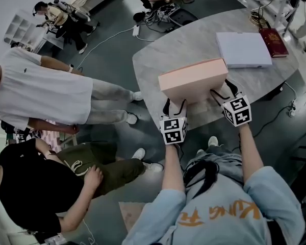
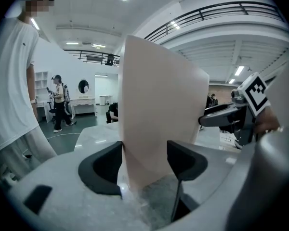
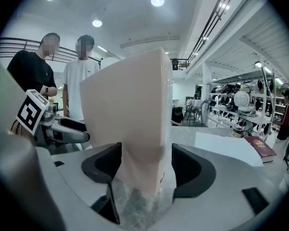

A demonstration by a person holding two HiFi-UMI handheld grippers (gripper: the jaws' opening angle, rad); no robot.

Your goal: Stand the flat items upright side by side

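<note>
The left arm (image 1: pixel 172 173) and right arm (image 1: pixel 248 152) reach forward side by side, and the 2 grippers tilt slightly down. The left gripper (image 1: pixel 174 105) clamps the near edge of the box (image 1: pixel 194 78). The right gripper (image 1: pixel 223 92) straddles the same edge and seems clamped too.

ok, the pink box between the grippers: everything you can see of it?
The pink box is flat, plain and matte, cardboard by the look, closed. It stands about upright on a long edge, on or just above the marble table. The left gripper and right gripper each clamp its lower near part; nothing else touches it.
</note>
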